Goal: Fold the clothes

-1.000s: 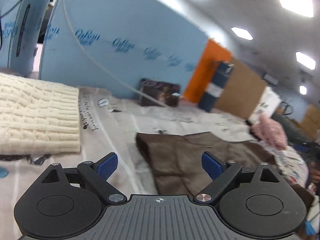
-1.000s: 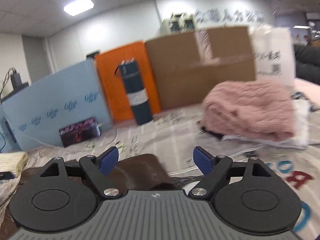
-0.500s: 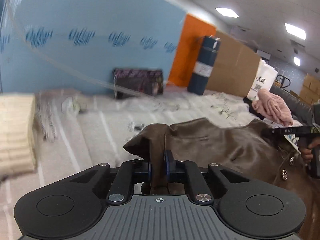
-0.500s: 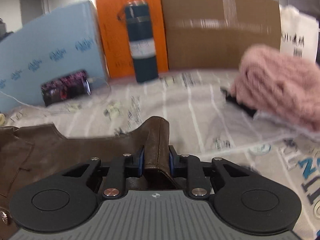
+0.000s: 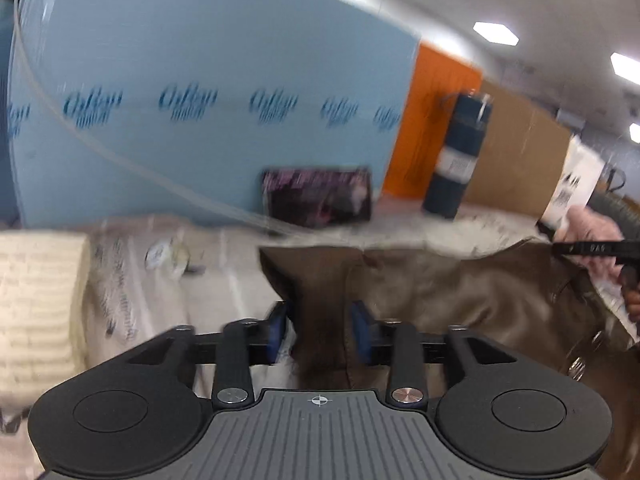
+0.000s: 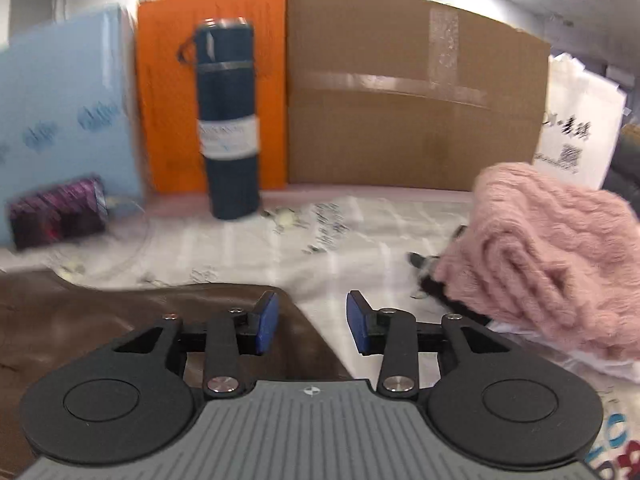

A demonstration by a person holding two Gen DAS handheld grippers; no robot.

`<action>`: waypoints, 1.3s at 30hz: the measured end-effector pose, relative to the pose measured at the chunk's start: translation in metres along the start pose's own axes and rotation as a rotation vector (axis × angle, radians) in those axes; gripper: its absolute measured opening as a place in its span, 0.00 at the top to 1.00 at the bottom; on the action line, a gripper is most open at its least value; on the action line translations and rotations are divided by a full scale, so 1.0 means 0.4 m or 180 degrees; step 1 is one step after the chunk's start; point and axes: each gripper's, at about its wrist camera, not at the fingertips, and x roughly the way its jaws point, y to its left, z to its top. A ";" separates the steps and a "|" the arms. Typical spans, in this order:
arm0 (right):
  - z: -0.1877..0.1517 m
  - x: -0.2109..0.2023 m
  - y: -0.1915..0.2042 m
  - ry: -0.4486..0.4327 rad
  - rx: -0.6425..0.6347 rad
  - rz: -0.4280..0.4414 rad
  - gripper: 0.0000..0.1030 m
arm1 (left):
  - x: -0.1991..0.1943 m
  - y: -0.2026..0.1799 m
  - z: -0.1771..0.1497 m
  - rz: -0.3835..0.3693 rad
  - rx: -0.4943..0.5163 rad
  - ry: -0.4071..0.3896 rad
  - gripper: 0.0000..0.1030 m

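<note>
1. Pads (image 5: 278, 332) of the left gripper (image 5: 320, 328) parted, jaws just now opening. Upright fold of the brown garment (image 5: 460, 300) standing between them, no longer pinched (a sliver of gap at the left pad; contact at the right pad too blurred to call).
2. Right gripper (image 6: 312, 322) likewise released, jaws just now opening, nothing between the blue pads but printed table cover (image 6: 340, 232). Edge of the brown garment (image 6: 100, 320) under and beside the left finger only.
3. Brown garment spread flat across the cover between the two grippers, glossy like leather, metal buttons near the right edge of the left wrist view.
4. Farther right in that view, black bar of the other gripper above the garment's edge, with part of a hand (image 5: 632, 300) below it.
5. Left of the garment, well apart: folded cream knit (image 5: 36, 300) on the cover.
6. Right of the garment, near the right gripper: heaped pink knit (image 6: 552, 264) atop white and dark cloth.
7. At the back of the table, left to right: blue foam board (image 5: 200, 80) with a clear cable (image 5: 120, 160) drooping across it, dark box with purple print (image 5: 318, 198) against its foot, orange board (image 6: 212, 80), upright dark blue flask (image 6: 228, 120) in front of it, cardboard sheet (image 6: 400, 80), white bag (image 6: 576, 120).
</note>
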 end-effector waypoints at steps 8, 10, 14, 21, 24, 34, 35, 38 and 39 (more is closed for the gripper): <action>0.006 -0.082 -0.044 0.0268 0.0509 0.0625 0.51 | -0.058 -0.018 -0.064 -0.0395 0.0090 0.0153 0.62; -0.009 -0.106 -0.016 0.0252 0.0376 0.0635 0.51 | -0.061 -0.042 -0.074 -0.0389 0.0278 0.0137 0.83; -0.050 -0.166 0.027 0.0236 0.0275 0.1243 0.51 | -0.071 -0.040 -0.083 -0.0488 0.0342 0.0095 0.83; -0.161 -0.242 0.071 0.0433 -0.0044 0.1415 0.55 | -0.166 -0.024 -0.118 -0.0662 0.0161 0.0036 0.40; -0.200 -0.250 0.064 0.0426 0.0007 0.1331 0.75 | -0.189 -0.056 -0.158 -0.0842 0.0210 0.0139 0.40; -0.222 -0.306 0.028 0.0104 -0.0080 0.0903 0.73 | -0.217 -0.142 -0.206 -0.0543 0.0599 0.0064 0.87; -0.224 -0.311 0.026 0.0065 -0.0141 0.0791 0.70 | -0.223 -0.142 -0.208 -0.0529 0.0616 0.0043 0.86; -0.242 -0.348 -0.010 0.0012 -0.0159 0.0869 0.59 | -0.241 -0.142 -0.215 -0.0522 0.0665 -0.0028 0.86; -0.249 -0.363 -0.024 -0.0020 -0.0136 0.0877 0.49 | -0.248 -0.144 -0.215 -0.0545 0.0690 -0.0061 0.85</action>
